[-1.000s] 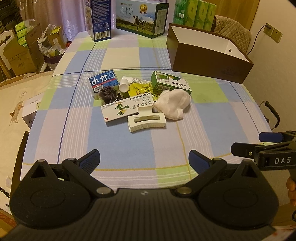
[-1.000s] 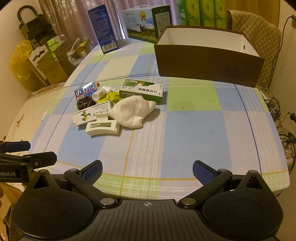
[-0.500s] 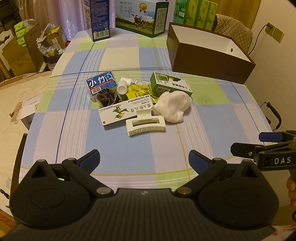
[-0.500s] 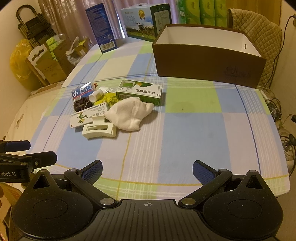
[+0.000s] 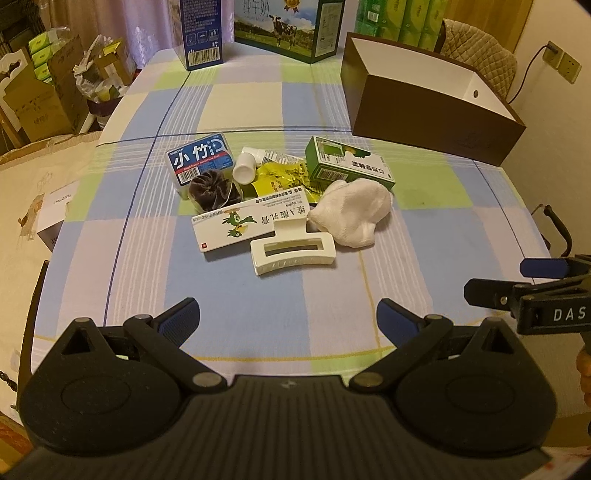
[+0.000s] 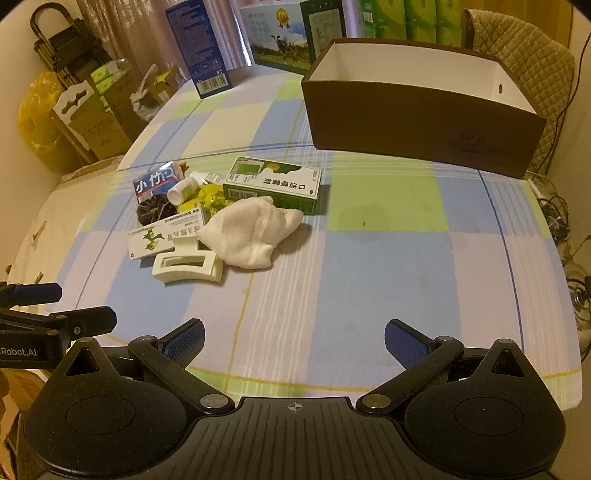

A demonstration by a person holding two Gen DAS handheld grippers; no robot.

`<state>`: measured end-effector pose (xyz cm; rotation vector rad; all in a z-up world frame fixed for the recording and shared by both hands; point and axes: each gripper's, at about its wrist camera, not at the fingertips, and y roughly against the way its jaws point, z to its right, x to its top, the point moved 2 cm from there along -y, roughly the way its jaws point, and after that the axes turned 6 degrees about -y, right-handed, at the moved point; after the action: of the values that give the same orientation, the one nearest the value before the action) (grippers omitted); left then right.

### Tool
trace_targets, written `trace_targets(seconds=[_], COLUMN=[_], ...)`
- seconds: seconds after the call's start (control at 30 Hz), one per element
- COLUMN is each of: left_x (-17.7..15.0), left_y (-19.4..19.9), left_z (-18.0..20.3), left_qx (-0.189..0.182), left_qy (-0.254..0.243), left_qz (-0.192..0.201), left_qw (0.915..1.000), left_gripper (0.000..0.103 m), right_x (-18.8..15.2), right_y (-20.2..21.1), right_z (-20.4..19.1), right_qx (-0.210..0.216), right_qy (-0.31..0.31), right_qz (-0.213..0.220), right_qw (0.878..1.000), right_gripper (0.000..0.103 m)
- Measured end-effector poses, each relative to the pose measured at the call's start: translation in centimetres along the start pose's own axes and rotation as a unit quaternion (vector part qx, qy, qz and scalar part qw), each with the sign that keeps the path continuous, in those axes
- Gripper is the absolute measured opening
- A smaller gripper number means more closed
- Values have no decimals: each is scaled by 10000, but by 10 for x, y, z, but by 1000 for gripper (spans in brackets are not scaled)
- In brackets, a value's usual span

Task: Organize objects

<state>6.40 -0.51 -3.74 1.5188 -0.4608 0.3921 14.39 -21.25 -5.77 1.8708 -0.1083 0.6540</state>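
Left gripper [image 5: 286,314]: fingers [image 5: 177,319] spread wide, nothing between them, no contact w/ any item; it hovers above the near edge of the checked surface [image 5: 424,236]. Right gripper [image 6: 293,338]: fingers [image 6: 404,343] likewise wide apart & empty, over the near edge of the same surface. Each gripper shows side-on at the margin of the other's view, cut off by the frame.

Clutter sits mid-surface, well apart from both grippers: cream hair clip [image 5: 293,253] nearest, touching a white ointment box [image 5: 251,223] and just beside a crumpled white cloth [image 5: 351,212]. Behind: dark scrunchie [image 5: 210,190], blue floss box [image 5: 201,158], small white bottle [image 5: 245,166] on its side, yellow-green packet [image 5: 280,179] partly buried under the boxes, green medicine box [image 5: 349,164] w/ the cloth against its front. Brown open box [image 6: 421,122], white-lined, stands far right; its floor is hidden by the near wall. Milk carton [image 5: 288,27] at far edge cropped by the frame top.
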Motion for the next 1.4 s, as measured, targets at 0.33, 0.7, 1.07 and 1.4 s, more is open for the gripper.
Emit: trace_targets(seconds=[0.33,0.7,1.07,1.4], left_x=[15,29,32,39], left_y=[-24,-55,-101,-124], left_z=[0,1,2,4], left_qx=[74,75,243,356], left_qy=[97,278,346,299], left_qz=[-213,-371,-429,-459], left_qw=[9997,9989,9982,9979], left_gripper=[101,101,101,101], right_x=[24,51,71,80], right_y=[-18,-39,-53,-59], right_z=[7,21,47,61], right_qx=[132,196,114,55], right_qy=[76,140,68,9], right_qz=[-115,-239,-349,-397], right_qw=[9998,9994,9993,9992], right_gripper=[101,101,101,101])
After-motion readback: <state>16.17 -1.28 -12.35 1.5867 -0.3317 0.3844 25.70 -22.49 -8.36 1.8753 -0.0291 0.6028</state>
